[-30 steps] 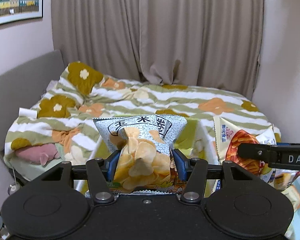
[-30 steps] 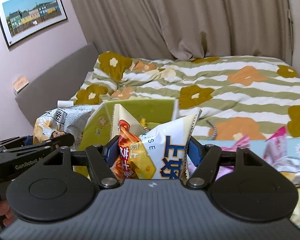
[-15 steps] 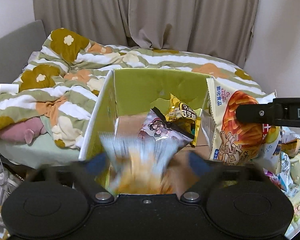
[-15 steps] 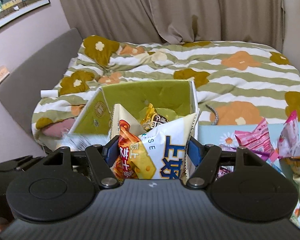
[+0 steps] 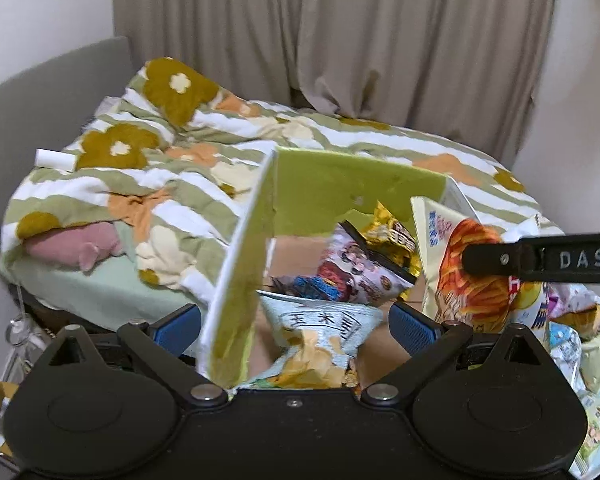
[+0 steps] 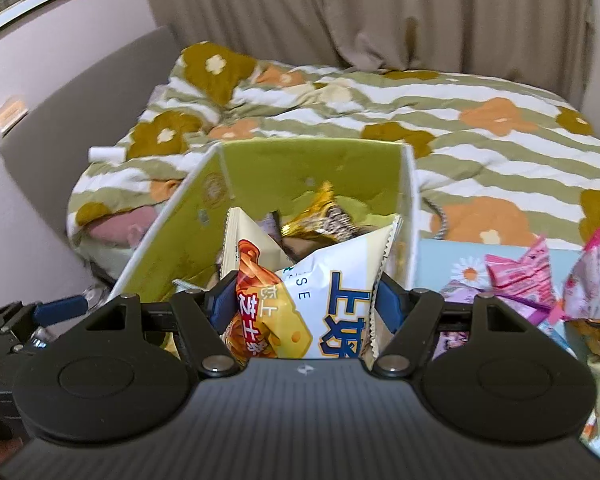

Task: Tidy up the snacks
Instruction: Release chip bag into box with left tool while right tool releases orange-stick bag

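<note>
An open box with green inner walls (image 5: 240, 264) (image 6: 410, 208) stands in front of the bed. My left gripper (image 5: 296, 328) is open wide over its near left corner, one blue pad (image 5: 176, 328) outside the left wall. The pale grey chip bag (image 5: 320, 340) lies loose inside the box between the pads and touches neither. My right gripper (image 6: 306, 304) is shut on a white and orange snack bag (image 6: 324, 300) (image 5: 472, 276), held just above the box's near right side. Its finger (image 5: 540, 260) crosses the left wrist view.
Other packets lie in the box, a gold one (image 5: 392, 236) and a pink printed one (image 5: 360, 276). More snacks (image 6: 540, 280) sit on a pale blue surface to the right. Behind are the bed's flowered quilt (image 6: 480, 120), a pink soft toy (image 5: 76, 248) and curtains.
My left gripper opened and the chip bag dropped from it into the box. Both grippers moved closer over the box and tilted down. The right grip is unchanged.
</note>
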{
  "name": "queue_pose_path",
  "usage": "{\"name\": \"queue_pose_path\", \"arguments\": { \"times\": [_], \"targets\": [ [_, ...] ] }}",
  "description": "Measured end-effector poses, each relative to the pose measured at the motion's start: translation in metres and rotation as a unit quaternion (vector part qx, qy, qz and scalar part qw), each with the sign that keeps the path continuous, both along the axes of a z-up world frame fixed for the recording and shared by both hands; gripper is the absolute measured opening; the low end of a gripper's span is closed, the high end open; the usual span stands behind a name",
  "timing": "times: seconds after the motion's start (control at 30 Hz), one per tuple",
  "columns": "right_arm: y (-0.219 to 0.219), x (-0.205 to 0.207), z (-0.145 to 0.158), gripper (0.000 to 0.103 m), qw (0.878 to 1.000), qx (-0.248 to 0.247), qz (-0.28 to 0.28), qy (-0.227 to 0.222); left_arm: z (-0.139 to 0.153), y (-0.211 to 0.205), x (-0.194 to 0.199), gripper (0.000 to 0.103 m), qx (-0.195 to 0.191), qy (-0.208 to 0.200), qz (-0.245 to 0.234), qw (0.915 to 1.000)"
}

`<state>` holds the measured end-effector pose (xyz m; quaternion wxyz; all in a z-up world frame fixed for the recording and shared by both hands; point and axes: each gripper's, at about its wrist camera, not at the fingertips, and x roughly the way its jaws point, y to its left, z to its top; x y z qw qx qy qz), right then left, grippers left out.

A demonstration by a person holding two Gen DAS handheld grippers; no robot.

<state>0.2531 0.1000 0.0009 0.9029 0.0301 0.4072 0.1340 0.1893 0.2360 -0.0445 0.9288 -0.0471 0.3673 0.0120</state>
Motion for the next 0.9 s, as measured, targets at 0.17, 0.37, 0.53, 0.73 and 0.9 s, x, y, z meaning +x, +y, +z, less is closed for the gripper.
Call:
{"name": "queue_pose_path", "arguments": {
  "times": [0.17,0.37,0.53,0.73,0.9],
  "targets": [
    [0.011,0.001,-0.004,0.086,1.0,0.002,0.031,0.004,0.008,0.007,-0.004,0.102,0.002,-0.01,0.024,0.9997],
    [0.016,0.005,-0.014,0.103,0.999,0.0,0.029,0.025,0.013,0.009,-0.013,0.102,0.015,-0.022,0.035,0.999],
    [0.006,0.0,-0.02,0.103,0.999,0.022,0.015,0.02,0.01,0.01,-0.019,0.102,0.012,-0.019,0.034,0.9991],
    [-0.002,-0.013,-0.019,0.103,1.0,0.02,0.002,-0.011,0.011,0.009,-0.022,0.102,0.007,-0.019,0.024,0.9995],
    [-0.004,-0.025,-0.011,0.103,0.999,0.009,-0.008,-0.036,0.018,0.007,-0.027,0.102,0.01,-0.027,0.009,0.9995]
  ]
}}
